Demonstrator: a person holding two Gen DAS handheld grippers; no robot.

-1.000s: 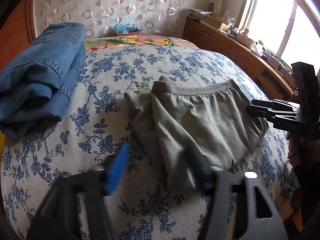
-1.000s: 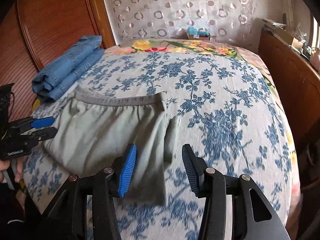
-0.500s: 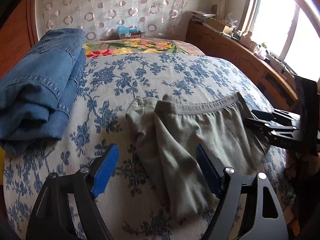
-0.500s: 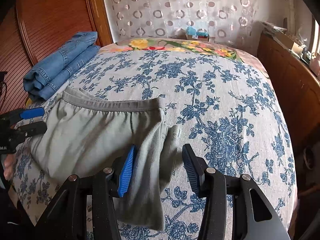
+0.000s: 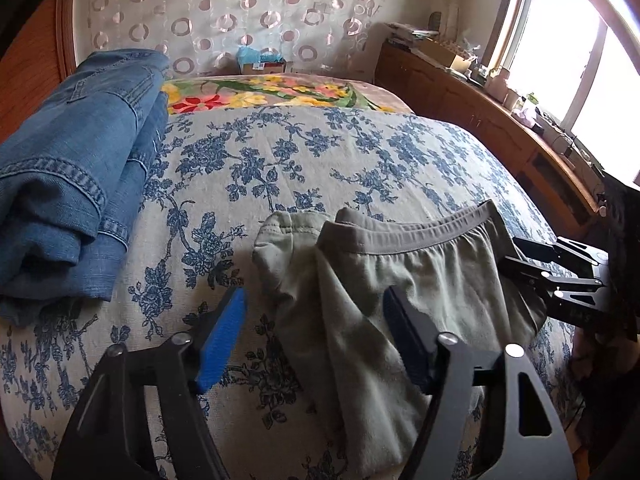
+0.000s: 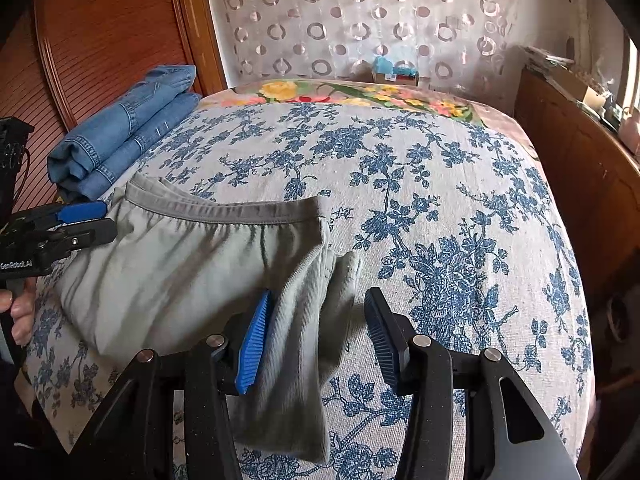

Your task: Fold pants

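I see the grey-green pants folded on the bed, soft cotton with an elastic waistband. My left gripper has just been closing, fingers apart around one folded edge. My right gripper straddles the other edge, half open.

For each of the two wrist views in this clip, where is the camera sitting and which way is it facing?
Left wrist view: sits behind the left gripper, angled down across the bed toward the curtain; its jaws, just closing, stand open over one end of the grey pants; right gripper enters at the right edge.
Right wrist view: sits behind the right gripper, facing likewise, open over the pants' other end; a hand holds the left gripper.
Shared: pants, folded jeans, bed.
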